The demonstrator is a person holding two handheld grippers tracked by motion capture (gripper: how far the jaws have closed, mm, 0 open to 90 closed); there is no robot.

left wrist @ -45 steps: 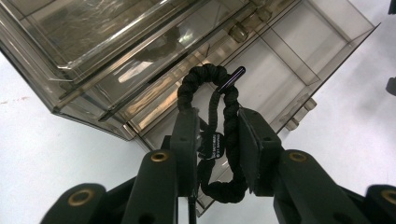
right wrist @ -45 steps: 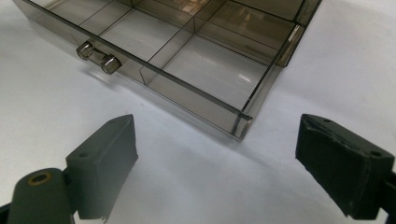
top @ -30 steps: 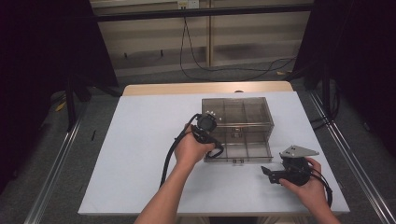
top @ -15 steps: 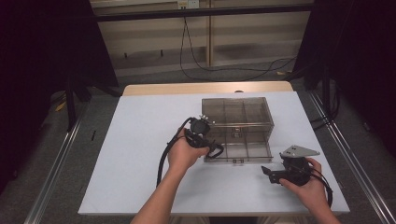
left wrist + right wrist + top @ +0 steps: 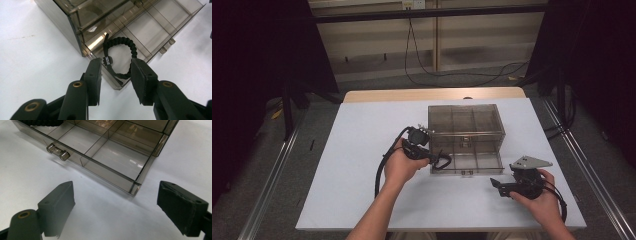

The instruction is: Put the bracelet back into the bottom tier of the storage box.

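A white table (image 5: 362, 150) spans the middle of the high view. On it, right of centre, stands a smoky clear drawer cabinet (image 5: 464, 122) with its bottom drawer (image 5: 472, 162) pulled out toward the lower edge. Lower right, the right gripper (image 5: 496, 186) rests on the table, jaws spread wide and empty. At centre, the left gripper (image 5: 437, 161) sits at the drawer's left corner, jaws parted, gripping nothing. A black braided paracord bracelet (image 5: 121, 56) lies in the drawer's end compartment, centre of the left gripper view.
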